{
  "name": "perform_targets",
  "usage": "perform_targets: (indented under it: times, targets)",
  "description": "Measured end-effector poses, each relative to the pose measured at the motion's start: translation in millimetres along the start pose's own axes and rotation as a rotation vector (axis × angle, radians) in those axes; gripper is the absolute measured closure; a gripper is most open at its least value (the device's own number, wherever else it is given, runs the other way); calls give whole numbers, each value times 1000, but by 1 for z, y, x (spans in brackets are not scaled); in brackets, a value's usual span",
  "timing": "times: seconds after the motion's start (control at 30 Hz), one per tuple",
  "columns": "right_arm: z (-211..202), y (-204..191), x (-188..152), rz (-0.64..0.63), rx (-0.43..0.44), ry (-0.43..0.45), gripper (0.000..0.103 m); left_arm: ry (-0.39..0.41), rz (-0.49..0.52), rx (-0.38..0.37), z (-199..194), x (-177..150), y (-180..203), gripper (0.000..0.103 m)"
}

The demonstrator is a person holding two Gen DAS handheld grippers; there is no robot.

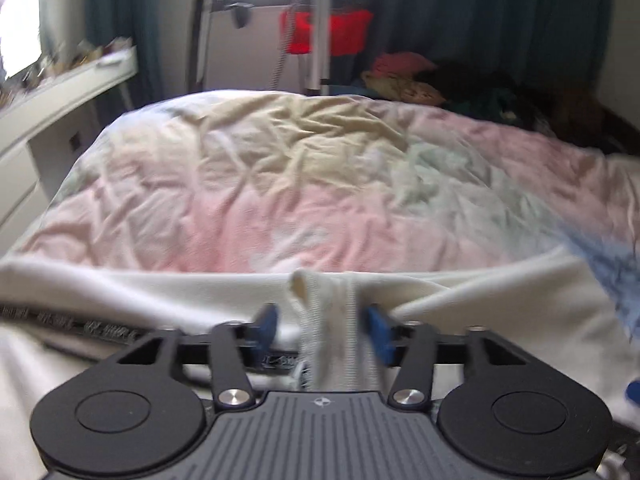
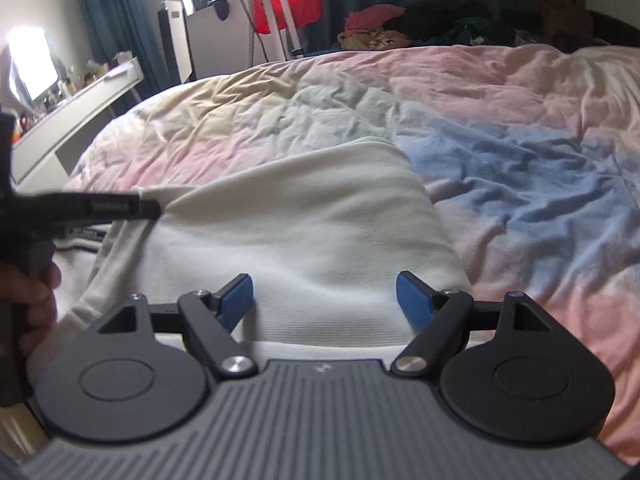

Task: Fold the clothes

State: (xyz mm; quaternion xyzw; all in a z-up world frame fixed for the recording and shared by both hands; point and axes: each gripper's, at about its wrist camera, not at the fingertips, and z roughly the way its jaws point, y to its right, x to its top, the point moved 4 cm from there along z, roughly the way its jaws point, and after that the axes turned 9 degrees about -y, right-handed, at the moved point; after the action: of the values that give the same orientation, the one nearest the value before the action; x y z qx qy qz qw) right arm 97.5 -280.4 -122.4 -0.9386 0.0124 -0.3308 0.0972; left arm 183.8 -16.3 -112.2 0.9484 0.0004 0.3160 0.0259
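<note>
On the bed (image 2: 520, 92), a white garment (image 2: 312, 220) lies spread toward six o'clock. At nine o'clock of the right wrist view, a hand (image 2: 34, 300) carries the left gripper (image 1: 324, 324), fingers parted with a ribbed cuff (image 1: 336, 320) bunched between them. Over the cloth, the right gripper (image 2: 324, 300) has fingers wide apart, holding nothing.

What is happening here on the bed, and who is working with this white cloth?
A person is folding a white garment that lies on a bed with a pastel duvet, using a handheld gripper in each hand. The left gripper has a bunched, ribbed part of the garment between its fingers, which are not clearly pressing on it. The right gripper hovers open over the flat middle of the garment and holds nothing. More clothes are piled at the far side of the bed.
</note>
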Motion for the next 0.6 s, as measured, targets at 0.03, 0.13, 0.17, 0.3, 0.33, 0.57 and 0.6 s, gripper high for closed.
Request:
perform_targets:
  times: [0.03,0.13,0.17,0.3,0.33,0.57,0.6]
  targets:
    - [-1,-1,0,-6,0,2,23,-9,-17,-9,-6,-1,-7,41]
    - [-3,-2,1,-10,-1,4,23,-36,-67,-7,-35,-10,-34,24]
    - [-5,-2,1,-10,-2,4,23,-40,-92,-7,-46,-14,-45,21]
    - [-12,0,-1,6,1,8,23,-56,-262,-29,-99,-40,-113,16]
    - [-14,1,-2,9,0,9,23,-62,-320,-23,-111,-49,-135,15]
    - [-18,-2,-8,-1,-18,-3,23,-71,-783,-134,-174,-124,-281,14]
    - [-17,-3,-8,-4,-21,-7,23,-70,-835,-169,-178,-134,-297,14]
